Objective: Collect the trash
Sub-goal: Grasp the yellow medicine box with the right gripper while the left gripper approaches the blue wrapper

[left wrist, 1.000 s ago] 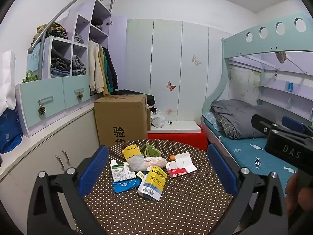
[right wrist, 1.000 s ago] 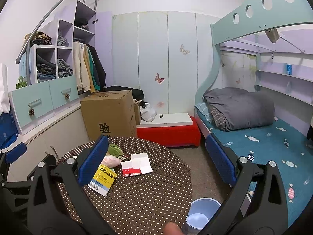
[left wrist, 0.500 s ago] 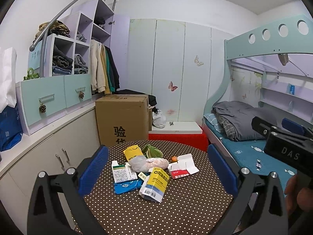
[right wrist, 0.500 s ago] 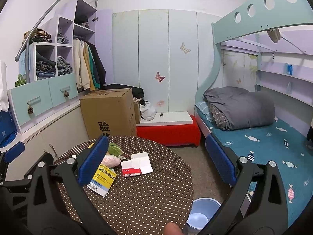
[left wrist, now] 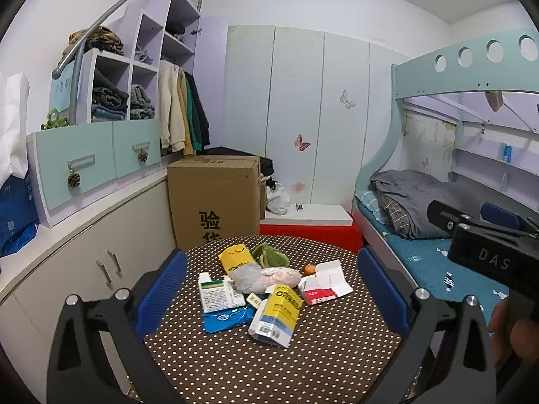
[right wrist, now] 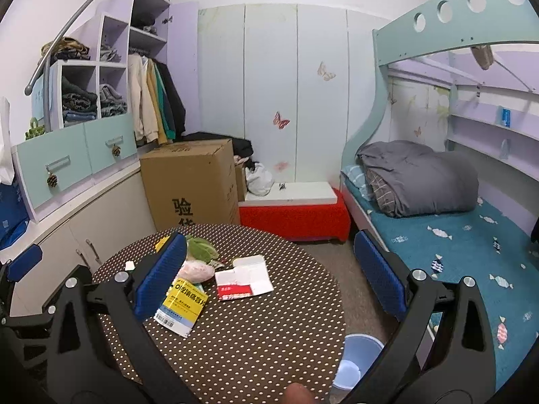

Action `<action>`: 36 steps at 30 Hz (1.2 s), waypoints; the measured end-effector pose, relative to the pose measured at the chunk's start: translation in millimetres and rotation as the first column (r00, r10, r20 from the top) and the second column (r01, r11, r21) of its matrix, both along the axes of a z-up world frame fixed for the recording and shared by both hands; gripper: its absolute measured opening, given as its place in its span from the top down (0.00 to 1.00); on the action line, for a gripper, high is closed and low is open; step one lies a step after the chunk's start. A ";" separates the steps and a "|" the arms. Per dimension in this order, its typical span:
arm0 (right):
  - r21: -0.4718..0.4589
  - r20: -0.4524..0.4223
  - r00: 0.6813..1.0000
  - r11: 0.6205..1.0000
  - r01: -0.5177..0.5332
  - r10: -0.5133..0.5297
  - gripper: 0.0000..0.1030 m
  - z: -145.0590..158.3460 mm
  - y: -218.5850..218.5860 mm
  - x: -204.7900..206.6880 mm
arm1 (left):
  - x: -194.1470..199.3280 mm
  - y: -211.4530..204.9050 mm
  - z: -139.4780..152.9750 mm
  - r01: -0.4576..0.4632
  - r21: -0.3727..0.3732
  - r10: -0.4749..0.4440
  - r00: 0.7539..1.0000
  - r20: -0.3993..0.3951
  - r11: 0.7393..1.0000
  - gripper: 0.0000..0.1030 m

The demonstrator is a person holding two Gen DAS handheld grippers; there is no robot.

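Trash lies in a heap on the round polka-dot table: a yellow-and-white carton, a blue wrapper, a white-green box, a clear plastic bag, a flattened red-white box, a yellow packet, green peel and a small orange. My left gripper hovers open above the heap, holding nothing. My right gripper is open too, over the table's right half near the red-white box. A light blue bin stands on the floor right of the table.
A large cardboard box stands behind the table, a red-and-white bench beside it. Cabinets with drawers run along the left wall. A bunk bed with a grey duvet fills the right. The right gripper's body shows at the left view's edge.
Both views have shifted slightly forward and down toward the table. The trash has not moved and both grippers stay open.
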State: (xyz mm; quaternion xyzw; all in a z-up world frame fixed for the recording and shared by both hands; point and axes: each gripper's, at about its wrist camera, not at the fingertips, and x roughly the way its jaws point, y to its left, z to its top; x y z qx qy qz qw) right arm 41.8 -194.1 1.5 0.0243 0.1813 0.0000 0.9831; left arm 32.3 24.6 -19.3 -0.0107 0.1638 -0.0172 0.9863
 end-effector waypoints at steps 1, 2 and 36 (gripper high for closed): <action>0.002 -0.018 1.000 1.000 -0.009 0.009 0.06 -2.6 3.5 4.8 | 2.0 4.6 -1.6 -0.007 -0.001 0.007 1.000 -0.009 1.000 0.04; 0.004 -0.032 0.999 1.000 -0.019 0.019 0.06 -4.8 6.2 8.5 | 3.0 7.4 -2.7 -0.010 -0.001 0.010 1.000 -0.016 1.000 0.04; 0.340 -0.563 0.715 0.905 -0.257 0.414 0.41 -189.6 100.7 161.3 | 73.8 100.0 -105.3 -0.144 -0.003 0.130 0.901 -0.413 0.990 0.04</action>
